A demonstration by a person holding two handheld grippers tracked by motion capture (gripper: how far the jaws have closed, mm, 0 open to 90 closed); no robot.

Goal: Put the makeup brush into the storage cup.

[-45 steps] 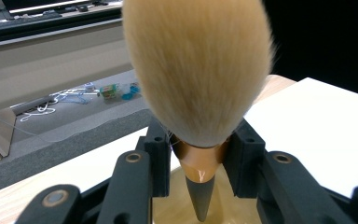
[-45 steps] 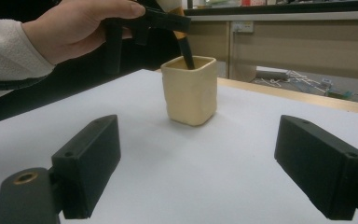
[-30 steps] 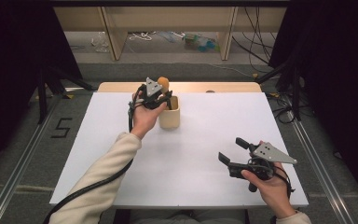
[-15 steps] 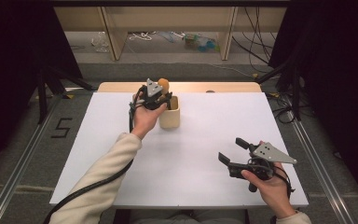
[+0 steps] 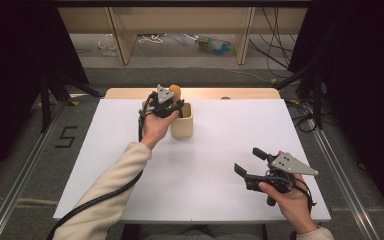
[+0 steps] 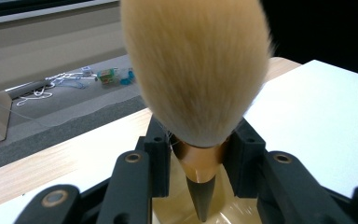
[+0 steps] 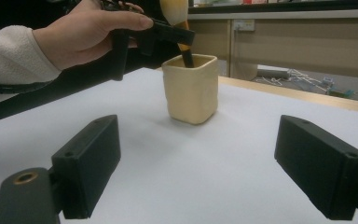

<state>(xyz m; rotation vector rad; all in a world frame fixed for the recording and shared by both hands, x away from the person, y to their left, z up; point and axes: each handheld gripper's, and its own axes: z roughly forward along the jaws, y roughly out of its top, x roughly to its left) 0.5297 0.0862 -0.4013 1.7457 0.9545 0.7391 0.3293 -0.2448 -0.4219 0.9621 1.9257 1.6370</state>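
L gripper (image 5: 169, 102) pinches makeup brush (image 6: 196, 70) at ferrule, bristles up, long axis approx. vertical, handle tip inside cup (image 5: 181, 120), directly above its mouth. R gripper (image 5: 250, 164) well off cup, jaws spread, holding nothing.

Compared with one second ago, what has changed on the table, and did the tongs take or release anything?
Nothing visibly changed. The left tongs hold the makeup brush upright, its handle tip inside the cream cup, as before. The right tongs stay open and empty near the front of the white table.
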